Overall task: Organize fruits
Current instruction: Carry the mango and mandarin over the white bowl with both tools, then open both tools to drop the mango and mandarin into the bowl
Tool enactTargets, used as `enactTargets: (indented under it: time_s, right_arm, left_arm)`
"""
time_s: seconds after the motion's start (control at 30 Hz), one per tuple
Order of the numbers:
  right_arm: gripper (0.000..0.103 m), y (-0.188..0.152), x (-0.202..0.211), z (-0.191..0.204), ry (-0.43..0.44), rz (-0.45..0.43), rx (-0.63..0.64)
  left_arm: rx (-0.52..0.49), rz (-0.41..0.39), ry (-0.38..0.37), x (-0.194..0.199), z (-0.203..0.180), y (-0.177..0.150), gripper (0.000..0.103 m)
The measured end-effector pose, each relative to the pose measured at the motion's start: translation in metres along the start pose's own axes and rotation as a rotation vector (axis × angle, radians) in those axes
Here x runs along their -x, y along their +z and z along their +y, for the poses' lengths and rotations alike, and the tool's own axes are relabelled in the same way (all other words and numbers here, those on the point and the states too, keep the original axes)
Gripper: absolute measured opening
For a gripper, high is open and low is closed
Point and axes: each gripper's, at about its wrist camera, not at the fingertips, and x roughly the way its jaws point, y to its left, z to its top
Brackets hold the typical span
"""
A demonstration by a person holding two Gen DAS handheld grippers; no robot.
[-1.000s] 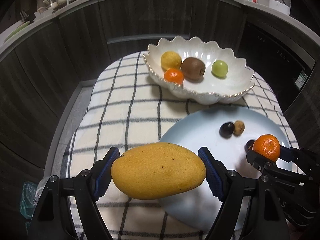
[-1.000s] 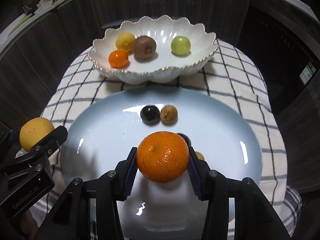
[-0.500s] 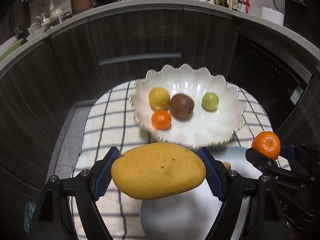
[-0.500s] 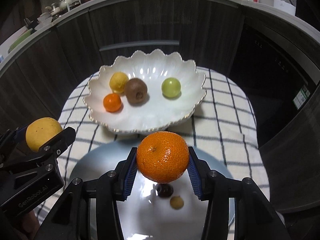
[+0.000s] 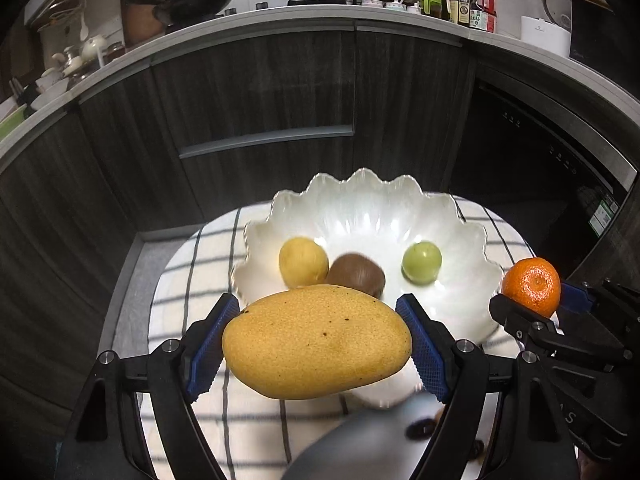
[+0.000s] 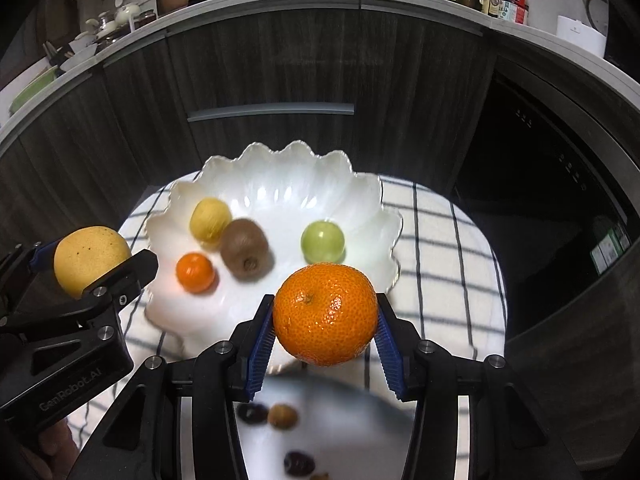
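Altogether four fruits [image 6: 245, 256] in bowl [image 6: 280, 184]

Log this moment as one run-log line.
left gripper: shut on mango | right gripper: shut on orange | both above cloth near bowl | bowl: four fruits | plate: small fruits
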Motion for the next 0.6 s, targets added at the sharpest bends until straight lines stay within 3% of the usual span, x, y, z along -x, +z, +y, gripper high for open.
enactTargets:
  time_s: [0.6]
  right_arm:
    - [0.048, 0.07, -0.087, -0.016, 0.011, 0.056, 0.02]
  left_arm:
    - [-0.052, 0.067, -0.058, -0.102, 0.0, 0.065, 0.081]
